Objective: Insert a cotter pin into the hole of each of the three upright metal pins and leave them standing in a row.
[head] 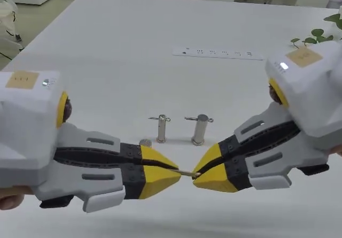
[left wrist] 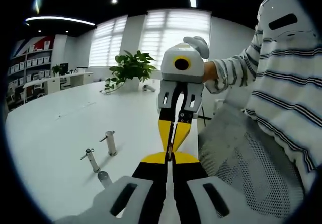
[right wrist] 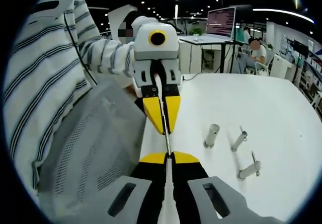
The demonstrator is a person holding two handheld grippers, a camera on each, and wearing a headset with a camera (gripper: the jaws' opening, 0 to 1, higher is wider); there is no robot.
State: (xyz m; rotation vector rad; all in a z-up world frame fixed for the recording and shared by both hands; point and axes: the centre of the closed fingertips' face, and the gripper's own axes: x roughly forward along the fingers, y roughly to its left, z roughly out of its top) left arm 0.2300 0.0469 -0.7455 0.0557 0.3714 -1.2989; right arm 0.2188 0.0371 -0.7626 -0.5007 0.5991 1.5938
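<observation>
- White bench (head: 107, 45) stretches ahead of us in the head view, with a power strip (head: 219, 52) far back. Near us the left tongs (head: 178, 175) and right tongs (head: 196, 175) meet tip to tip. Each is closed on one end of a thin cotter pin (head: 187, 173), held level above the bench. Behind them stand the middle pin (head: 162, 128) and the end pin (head: 200, 129), both with a cotter pin through the top. The bare pin (head: 145, 142) stands just beside the left tongs, partly hidden.
- In the left gripper view our own jaws are pressed together, nose to nose with the right tongs (left wrist: 171, 142). The bare pin (left wrist: 104, 177) is nearest, with the other two in a row beyond it. A plant (left wrist: 132, 68) stands at the bench's far end.
- In the right gripper view the wire (right wrist: 166, 142) bridges the two closed tips. The bare pin (right wrist: 212, 135) is well apart from it.
- We judge the cotter pin light, springy, easy to bend and slippery between smooth jaws. One pair of tongs should hold it by the looped head and leave the straight legs free for the hole.
- The bare pin looks stiff and heavier, but its narrow foot makes it easy to tip. We would steady it low on the shank. Its hole is too small to make out.
</observation>
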